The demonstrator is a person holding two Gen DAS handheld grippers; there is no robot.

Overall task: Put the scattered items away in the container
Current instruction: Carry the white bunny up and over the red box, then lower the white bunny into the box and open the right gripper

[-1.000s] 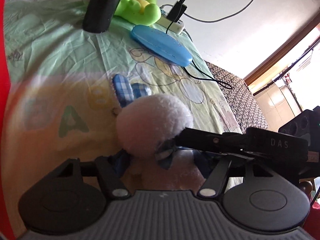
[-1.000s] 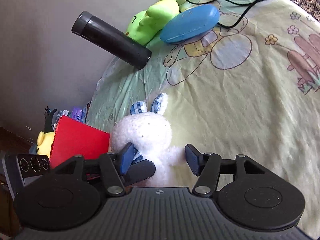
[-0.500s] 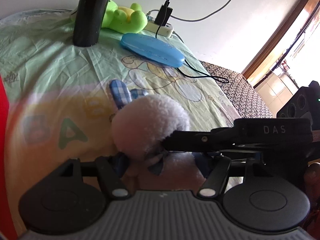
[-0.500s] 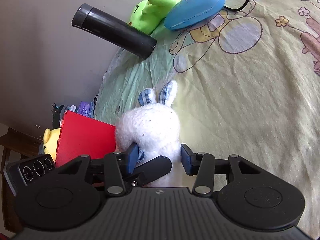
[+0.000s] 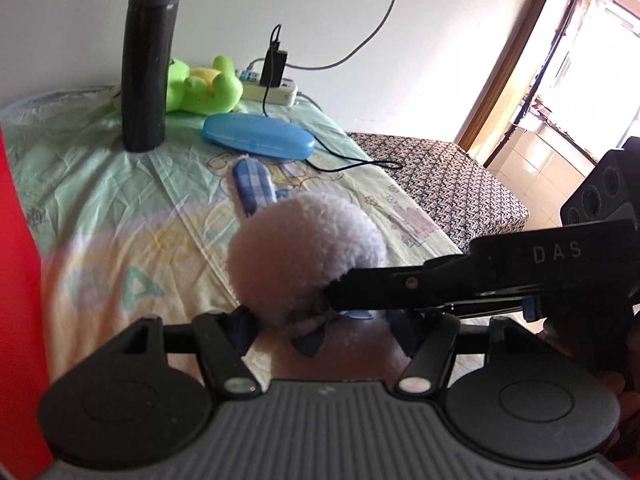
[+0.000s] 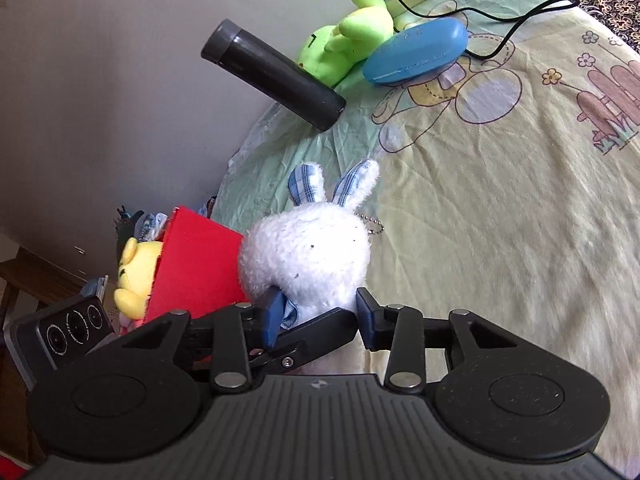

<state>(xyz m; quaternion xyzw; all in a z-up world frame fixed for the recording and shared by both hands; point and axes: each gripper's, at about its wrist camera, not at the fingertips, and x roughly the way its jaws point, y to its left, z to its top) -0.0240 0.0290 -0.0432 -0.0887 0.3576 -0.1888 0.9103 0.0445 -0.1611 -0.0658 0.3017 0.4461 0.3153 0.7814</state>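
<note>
While I am looking through the left wrist camera, I am seeing the white plush rabbit [image 5: 306, 258] sitting just above the left gripper [image 5: 324, 330], whose blue pads are pressing against the toy's body from either side, so I judge its jaws are closing narrowly on the rabbit. The right gripper [image 5: 460, 280] is reaching in from the side and meeting the rabbit at the neck, probably to share the soft, floppy load. The red container [image 5: 18, 280] is filling the left edge; its inside is not showing here. A black flask [image 5: 146, 68], a green plush [image 5: 204, 88] and a blue glasses case [image 5: 258, 140] are waiting on the bedsheet [image 5: 120, 208].

Through the right wrist camera, I am seeing the right gripper [image 6: 318, 320] pinching the rabbit [image 6: 308, 256] below the head, jaws narrow on it. The red container [image 6: 196, 268] is standing just beside the toy, near enough for a short carry. A yellow plush [image 6: 136, 272] is showing at the container's far side; whether it is lying inside I cannot tell.
</note>
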